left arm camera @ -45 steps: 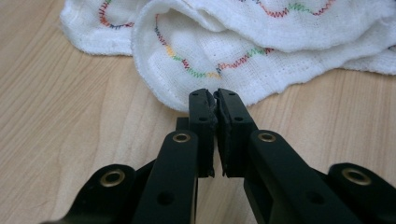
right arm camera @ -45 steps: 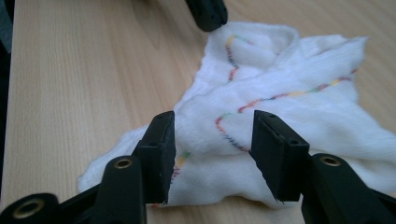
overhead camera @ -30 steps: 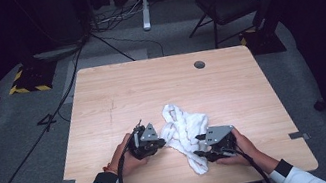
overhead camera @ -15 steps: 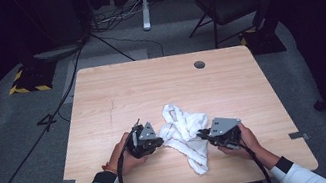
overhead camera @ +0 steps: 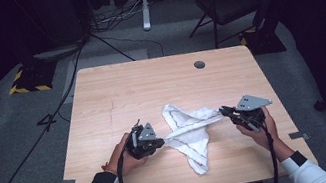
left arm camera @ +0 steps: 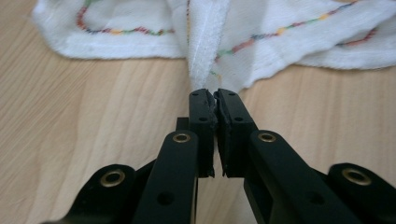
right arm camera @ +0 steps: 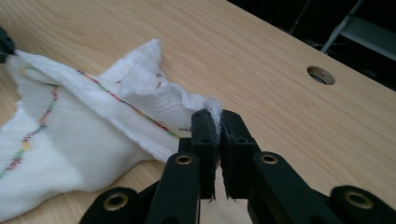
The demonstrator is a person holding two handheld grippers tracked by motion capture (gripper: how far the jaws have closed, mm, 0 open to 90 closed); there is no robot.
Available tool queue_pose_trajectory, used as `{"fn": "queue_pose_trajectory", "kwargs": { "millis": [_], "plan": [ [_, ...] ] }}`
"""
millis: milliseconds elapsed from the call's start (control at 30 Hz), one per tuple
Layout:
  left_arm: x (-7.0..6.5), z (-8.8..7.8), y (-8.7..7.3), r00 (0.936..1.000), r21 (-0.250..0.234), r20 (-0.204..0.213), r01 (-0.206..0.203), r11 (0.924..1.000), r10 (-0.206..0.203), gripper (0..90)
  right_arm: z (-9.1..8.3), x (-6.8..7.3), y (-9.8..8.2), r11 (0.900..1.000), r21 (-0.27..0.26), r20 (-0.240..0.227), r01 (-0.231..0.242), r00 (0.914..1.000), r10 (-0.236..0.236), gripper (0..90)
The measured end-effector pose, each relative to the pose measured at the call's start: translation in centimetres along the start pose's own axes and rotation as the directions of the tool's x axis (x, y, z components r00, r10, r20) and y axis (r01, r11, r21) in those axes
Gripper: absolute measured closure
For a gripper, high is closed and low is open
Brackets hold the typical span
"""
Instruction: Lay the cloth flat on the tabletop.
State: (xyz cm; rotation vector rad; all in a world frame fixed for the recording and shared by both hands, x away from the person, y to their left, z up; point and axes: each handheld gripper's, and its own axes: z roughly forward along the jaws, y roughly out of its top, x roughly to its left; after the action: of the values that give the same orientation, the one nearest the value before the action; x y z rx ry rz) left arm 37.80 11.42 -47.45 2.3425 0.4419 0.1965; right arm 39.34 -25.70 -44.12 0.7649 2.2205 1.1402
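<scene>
Now, with my left gripper [overhead camera: 158, 141] and right gripper [overhead camera: 225, 111] each clamped tight on an edge of the white cloth [overhead camera: 189, 135] at the near middle of the worktop [overhead camera: 116, 94], I should draw them apart evenly, keeping the stretched hem level and never tugging it free.

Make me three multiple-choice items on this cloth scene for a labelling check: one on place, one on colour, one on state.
1. Where is the round hole in the table?
A. far edge, right of centre
B. near left corner
C. under the cloth

2. The cloth is
A. plain blue
B. white with multicoloured stitching
C. black

3. The left gripper and right gripper are
A. both open
B. one open
C. both shut on the cloth

A: the high view shows it there.
B: the stitching shows in both gripper views.
C: each gripper's jaws pinch an edge.
</scene>
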Motion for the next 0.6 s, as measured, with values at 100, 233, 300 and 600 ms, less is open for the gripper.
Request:
{"fn": "queue_pose_trajectory", "kwargs": {
  "millis": [100, 233, 300, 600],
  "plan": [
    [-1.4, 0.4, 0.6, 0.9984, -0.010, 0.048, -0.030, 0.9995, 0.030, 84.7, 0.1, -0.5, -0.3, 1.000, 0.018, 0.020, -0.008, 0.9998, 0.007, 85.5],
    [-3.2, 1.3, 1.2, 0.9932, -0.003, 0.089, -0.075, 0.9972, 0.075, 81.5, 0.3, -1.2, -0.8, 0.999, 0.034, 0.036, -0.022, 0.9991, 0.021, 85.5],
    [-3.8, 2.1, 1.5, 0.9895, 0.005, 0.121, -0.080, 0.9968, 0.079, 78.7, 0.3, -1.6, -1.0, 0.999, 0.041, 0.042, -0.028, 0.9988, 0.026, 85.5],
    [-2.1, 2.3, 1.5, 0.9961, -0.012, 0.079, 0.039, 0.9992, -0.038, 41.1, 0.5, -2.4, -1.6, 0.997, 0.061, 0.055, -0.046, 0.9976, 0.043, 85.5]
  ]
}}
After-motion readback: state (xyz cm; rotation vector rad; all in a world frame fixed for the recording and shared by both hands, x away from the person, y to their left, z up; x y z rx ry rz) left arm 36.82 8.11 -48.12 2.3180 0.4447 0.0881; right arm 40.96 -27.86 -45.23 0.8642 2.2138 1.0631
